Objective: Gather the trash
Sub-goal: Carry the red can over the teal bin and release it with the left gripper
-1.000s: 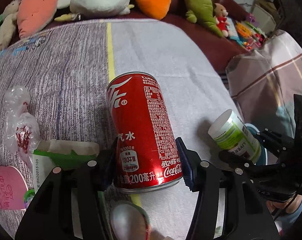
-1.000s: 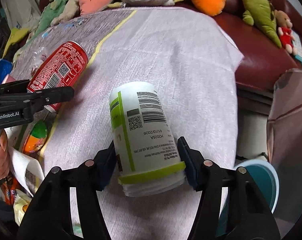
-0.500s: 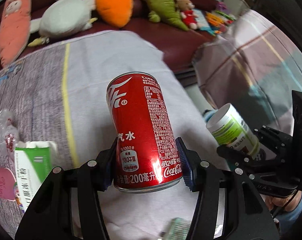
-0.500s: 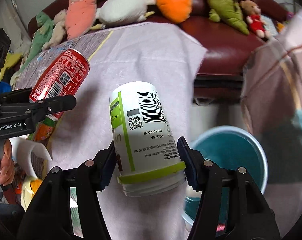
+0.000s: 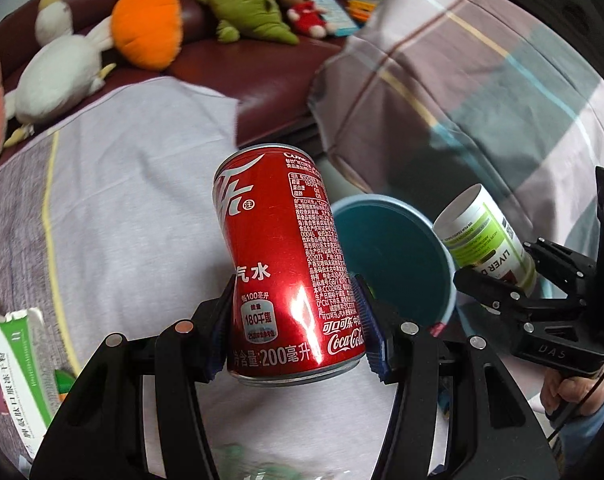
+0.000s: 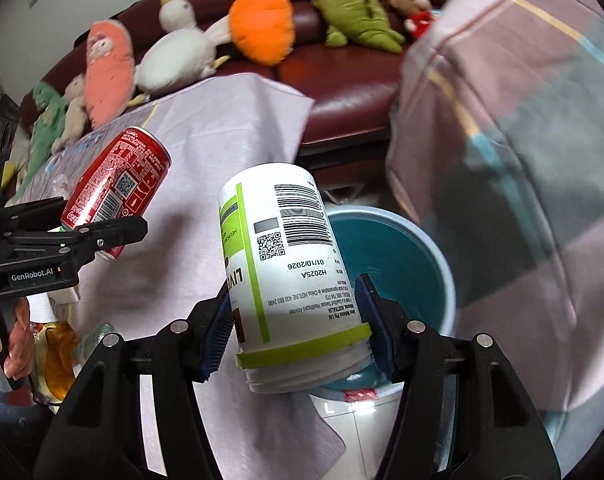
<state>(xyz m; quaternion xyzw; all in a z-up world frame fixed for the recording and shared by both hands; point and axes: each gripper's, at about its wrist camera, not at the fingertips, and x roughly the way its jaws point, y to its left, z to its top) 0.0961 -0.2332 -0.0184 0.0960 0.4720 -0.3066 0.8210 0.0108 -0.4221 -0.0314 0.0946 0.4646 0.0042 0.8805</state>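
My left gripper (image 5: 296,326) is shut on a dented red Coca-Cola can (image 5: 288,256), held in the air above the cloth-covered table (image 5: 134,184). My right gripper (image 6: 298,326) is shut on a white supplement bottle with a green band (image 6: 286,276), lid end toward the camera. A teal bin (image 6: 398,260) stands on the floor just right of the table's edge, directly behind and below the bottle. In the left wrist view the bin (image 5: 390,256) shows between the can and the bottle (image 5: 484,236). The right wrist view shows the can (image 6: 116,188) at left, over the table.
More litter lies on the table's left: a green-and-white medicine box (image 5: 18,376), an orange wrapper (image 6: 60,360). Plush toys (image 6: 262,26) line the dark red sofa (image 6: 342,76) behind. A checked blanket (image 6: 514,120) hangs at right of the bin.
Both grippers have swung right across the table with their loads still held. The teal bin has come into full view beneath the bottle and beside the can.
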